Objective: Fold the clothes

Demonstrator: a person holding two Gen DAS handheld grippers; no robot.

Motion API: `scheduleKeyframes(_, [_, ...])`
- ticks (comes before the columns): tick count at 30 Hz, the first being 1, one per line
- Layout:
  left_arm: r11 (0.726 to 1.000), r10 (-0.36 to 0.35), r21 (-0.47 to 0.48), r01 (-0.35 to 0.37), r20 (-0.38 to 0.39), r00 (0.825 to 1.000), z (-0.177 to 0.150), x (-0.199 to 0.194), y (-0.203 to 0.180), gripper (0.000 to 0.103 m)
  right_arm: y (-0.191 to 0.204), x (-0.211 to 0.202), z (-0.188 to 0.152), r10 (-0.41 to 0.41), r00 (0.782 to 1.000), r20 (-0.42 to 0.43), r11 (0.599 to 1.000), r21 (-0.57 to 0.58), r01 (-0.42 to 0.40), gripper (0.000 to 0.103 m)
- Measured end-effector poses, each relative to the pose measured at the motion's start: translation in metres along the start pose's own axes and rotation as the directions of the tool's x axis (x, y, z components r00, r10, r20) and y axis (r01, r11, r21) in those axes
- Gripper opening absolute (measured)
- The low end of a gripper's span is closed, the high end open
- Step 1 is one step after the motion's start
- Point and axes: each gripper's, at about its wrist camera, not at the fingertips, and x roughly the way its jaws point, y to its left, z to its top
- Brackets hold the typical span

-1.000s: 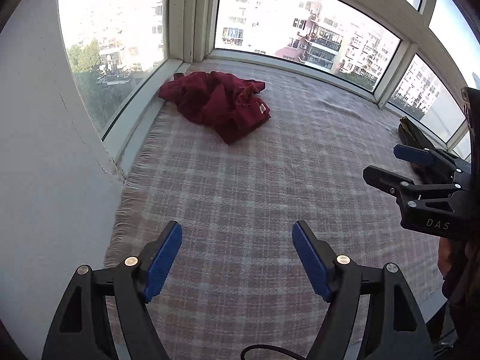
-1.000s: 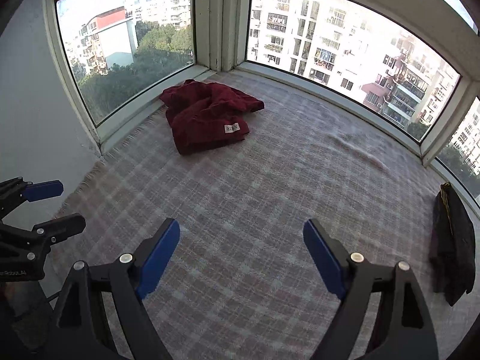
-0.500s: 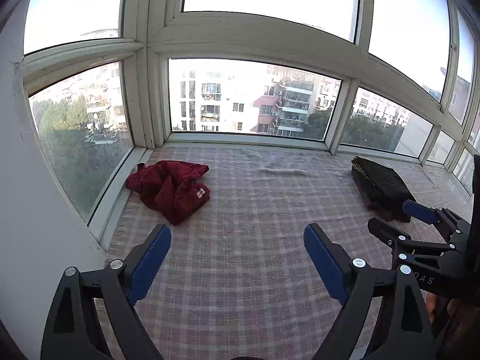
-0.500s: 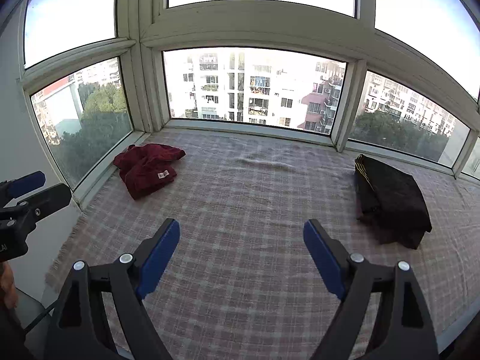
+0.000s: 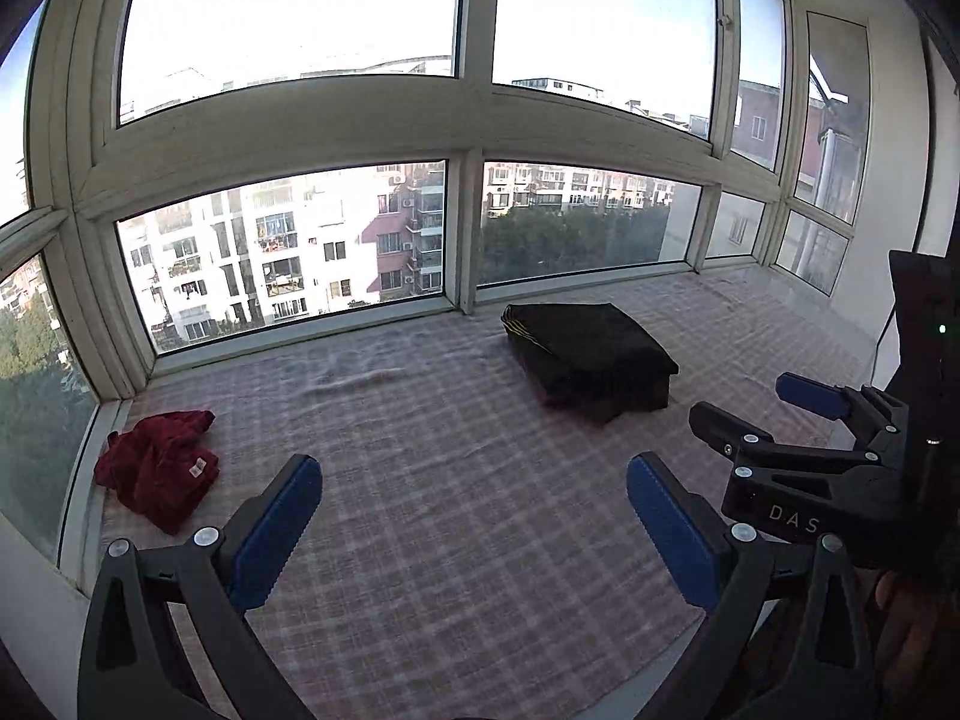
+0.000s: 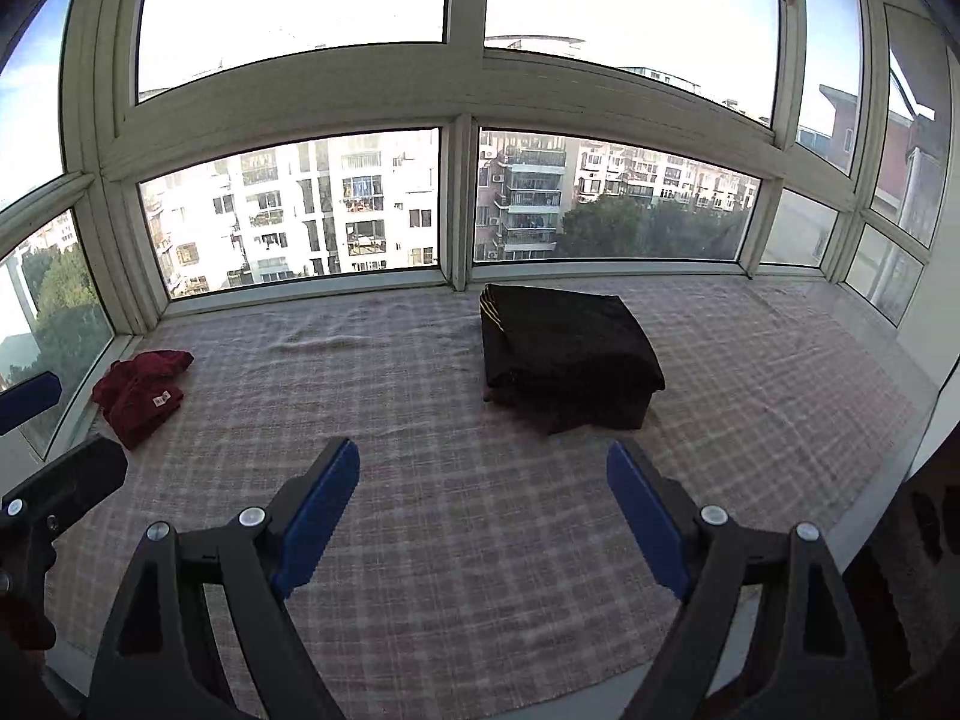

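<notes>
Garment [image 5: 157, 471], dark red, lies crumpled, seemingly unfolded.

Red garment [image 5: 157, 477]: dark red, crumpled in a loose heap, unfolded. Small pale label visible on its near right side. Lies at the far left of the plaid-covered surface, tight to the left window edge, in the corner region. Seen again from the right wrist view [image 6: 139, 399], same heap, label facing up.

Black stack [image 5: 591, 360]: dark folded clothing, squared into a thick rectangular block, top face flat, corners neat. Thin yellowish stripes show along its far left edge. Sits right of centre, far side, near the window frame post; well apart from the red garment. Right wrist view [image 6: 567, 354] shows its lower layers protruding slightly at the near edge.
</notes>
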Motion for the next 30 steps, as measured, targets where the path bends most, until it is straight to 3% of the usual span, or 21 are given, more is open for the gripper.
scheduleKeyframes(7, [0.998, -0.069, 0.003, 0.069, -0.003, 0.998, 0.010, 0.004, -0.024, 0.103, -0.024, -0.007, -0.001, -0.043, 0.999, 0.014, 0.999, 0.030, 0.043, 0.085])
scheduleKeyframes(25, [0.992, -0.130, 0.013, 0.129, 0.014, 0.991, 0.014, -0.003, -0.034, 0.103, -0.032, -0.008, -0.007, -0.064, 0.998, 0.007, 0.997, 0.054, 0.063, 0.085])
scheduleKeyframes(30, [0.979, -0.201, 0.015, 0.201, 0.022, 0.979, 0.016, -0.010, -0.037, 0.103, -0.028, -0.010, -0.008, -0.064, 0.998, 0.007, 0.997, 0.038, 0.064, 0.085])
